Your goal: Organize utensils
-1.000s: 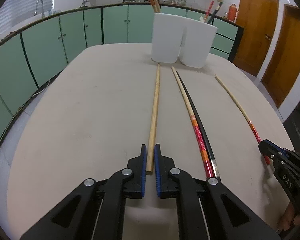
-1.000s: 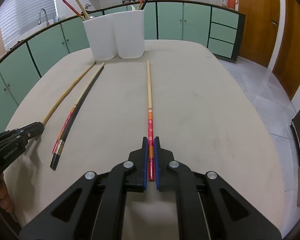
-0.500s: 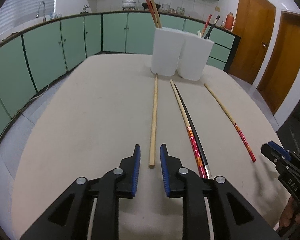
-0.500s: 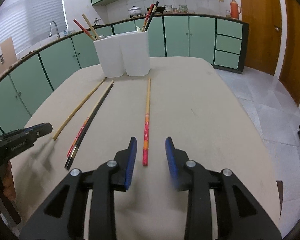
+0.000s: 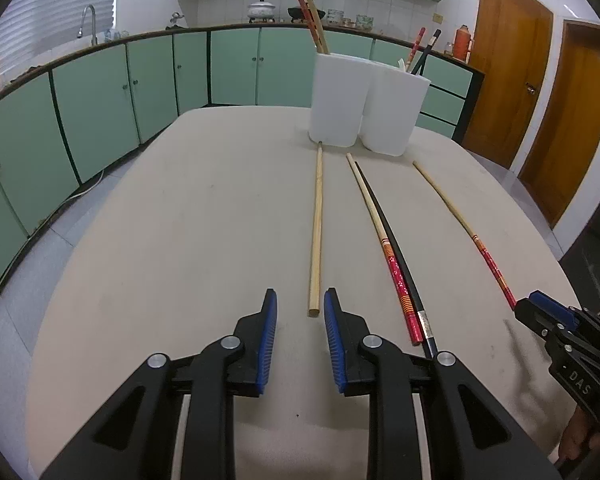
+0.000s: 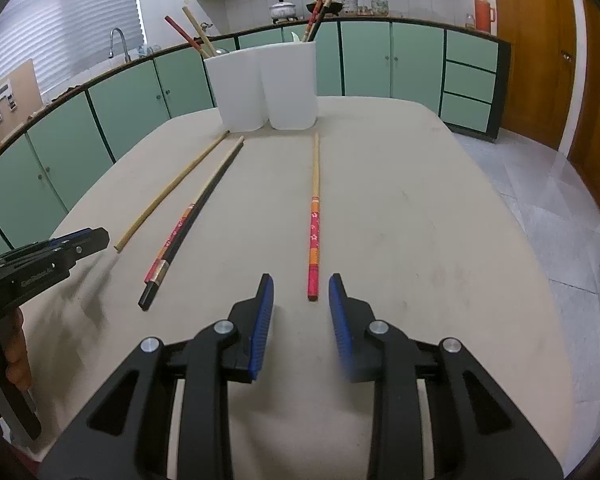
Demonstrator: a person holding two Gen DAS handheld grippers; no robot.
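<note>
Four chopsticks lie lengthwise on the beige table, pointing at two white holders that hold several more. My left gripper is opening; the near end of a plain bamboo chopstick lies between its blue fingertips, untouched. A red-patterned chopstick and a black one lie side by side to its right. My right gripper is open, and the end of a red-and-orange chopstick rests between its tips without contact. Each gripper shows at the edge of the other's view.
Green cabinets curve around the left and back, under a counter with a sink tap and a pot. Wooden doors stand at the right. The table's rounded edge drops to tiled floor on the right.
Both grippers were shut on a chopstick end a second ago. Both have opened and drawn back a little, leaving the bamboo and the red-and-orange chopstick lying on the table.
</note>
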